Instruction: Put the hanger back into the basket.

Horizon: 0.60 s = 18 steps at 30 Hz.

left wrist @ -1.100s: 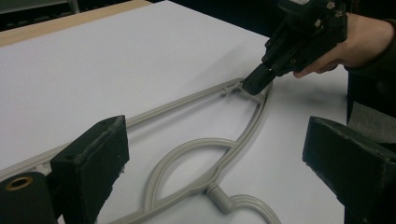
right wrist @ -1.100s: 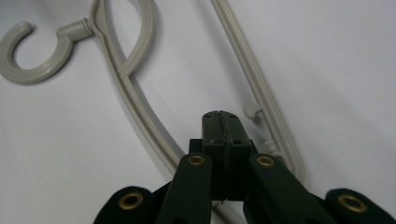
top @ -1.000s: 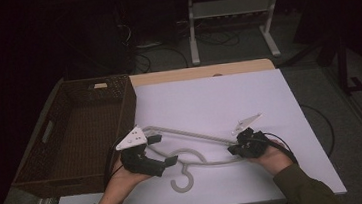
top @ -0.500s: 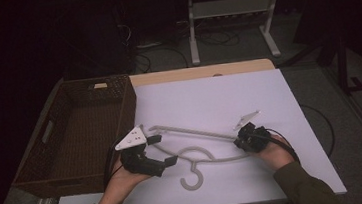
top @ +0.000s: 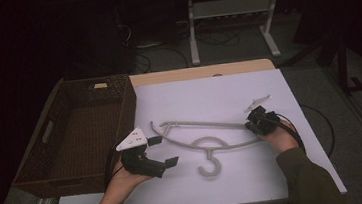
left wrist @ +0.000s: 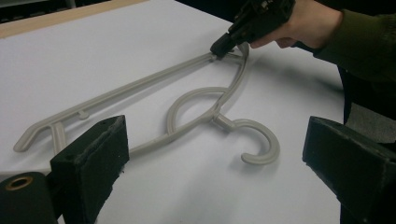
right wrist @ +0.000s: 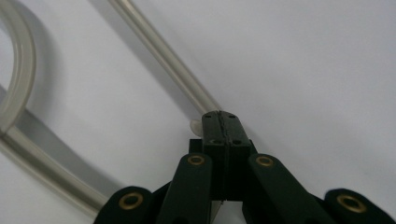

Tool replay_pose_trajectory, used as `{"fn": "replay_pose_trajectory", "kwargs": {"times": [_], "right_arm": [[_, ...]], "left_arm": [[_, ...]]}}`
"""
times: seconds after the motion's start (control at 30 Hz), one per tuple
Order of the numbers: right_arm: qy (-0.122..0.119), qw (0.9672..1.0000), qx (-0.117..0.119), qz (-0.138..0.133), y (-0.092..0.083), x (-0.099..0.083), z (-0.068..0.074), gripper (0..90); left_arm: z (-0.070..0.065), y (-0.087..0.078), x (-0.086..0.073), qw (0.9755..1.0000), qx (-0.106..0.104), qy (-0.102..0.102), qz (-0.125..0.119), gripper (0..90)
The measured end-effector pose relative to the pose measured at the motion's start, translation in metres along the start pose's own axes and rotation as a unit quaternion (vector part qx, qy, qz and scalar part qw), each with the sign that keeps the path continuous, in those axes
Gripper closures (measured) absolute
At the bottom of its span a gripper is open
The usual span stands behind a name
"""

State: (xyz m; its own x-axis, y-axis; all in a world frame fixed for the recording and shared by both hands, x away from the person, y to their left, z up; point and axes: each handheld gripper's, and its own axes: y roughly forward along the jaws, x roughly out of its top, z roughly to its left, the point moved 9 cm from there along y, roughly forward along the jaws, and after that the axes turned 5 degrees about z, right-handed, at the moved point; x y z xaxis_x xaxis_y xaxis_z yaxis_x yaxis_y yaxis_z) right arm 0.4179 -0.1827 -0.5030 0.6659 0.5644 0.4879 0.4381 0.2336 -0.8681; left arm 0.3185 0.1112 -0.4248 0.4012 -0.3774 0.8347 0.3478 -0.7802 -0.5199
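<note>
Grey plastic hanger (top: 208, 144) flat on white table sheet (top: 219, 98), beside woven brown basket (top: 79, 132).
Right gripper (top: 252, 124) clamped on its end; left gripper (top: 159, 151) spread wide, empty.

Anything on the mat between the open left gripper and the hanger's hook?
Nothing: in the left gripper view, bare white mat separates the left gripper from the hanger hook.

A lab-like room: cables (top: 163, 43) and metal stand (top: 228, 17) behind the table (top: 206, 72).

Room dim, background near black; white bench (top: 219, 98) top lit evenly, soft shadows, close-up gripper views slightly blurred.
</note>
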Motion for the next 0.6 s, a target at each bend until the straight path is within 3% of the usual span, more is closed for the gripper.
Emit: {"fn": "replay_pose_trajectory", "kwargs": {"times": [0.07, 0.1, 0.2, 0.23, 0.3, 0.37, 0.5, 0.6], "right_arm": [[-0.001, 1.0, -0.006, -0.007, 0.001, 0.002, -0.007, 89.9], [0.009, 0.9999, 0.0, -0.01, 0.0, 0.003, -0.007, 89.9], [0.015, 0.999, 0.021, -0.035, -0.008, 0.012, 0.002, 89.8], [0.014, 0.9977, 0.042, -0.052, -0.012, 0.02, 0.013, 89.8], [-0.014, 0.9957, 0.065, -0.065, -0.015, 0.032, 0.033, 89.9], [-0.029, 0.9916, 0.098, -0.08, -0.014, 0.046, 0.058, 89.9], [-0.067, 0.9816, 0.152, -0.093, -0.005, 0.07, 0.105, 89.9], [-0.09, 0.9764, 0.173, -0.092, 0.008, 0.084, 0.134, 89.9]], "left_arm": [[0.0, 0.0, 0.0, 1.0, 0.0, 0.0, 0.0, 6.9], [0.0, 0.001, 0.0, 1.0, 0.0, 0.0, 0.0, 6.9], [0.001, 0.001, 0.0, 1.0, 0.001, -0.001, 0.0, 6.9], [0.001, 0.001, -0.001, 1.0, 0.001, -0.001, 0.001, 6.9], [0.001, 0.001, -0.001, 1.0, 0.002, -0.001, 0.002, 6.9], [0.001, 0.001, -0.001, 1.0, 0.003, 0.0, 0.003, 6.9], [0.002, 0.002, -0.002, 1.0, 0.003, -0.001, 0.003, 6.9], [0.002, 0.002, -0.003, 1.0, 0.001, -0.004, 0.002, 6.9]]}}
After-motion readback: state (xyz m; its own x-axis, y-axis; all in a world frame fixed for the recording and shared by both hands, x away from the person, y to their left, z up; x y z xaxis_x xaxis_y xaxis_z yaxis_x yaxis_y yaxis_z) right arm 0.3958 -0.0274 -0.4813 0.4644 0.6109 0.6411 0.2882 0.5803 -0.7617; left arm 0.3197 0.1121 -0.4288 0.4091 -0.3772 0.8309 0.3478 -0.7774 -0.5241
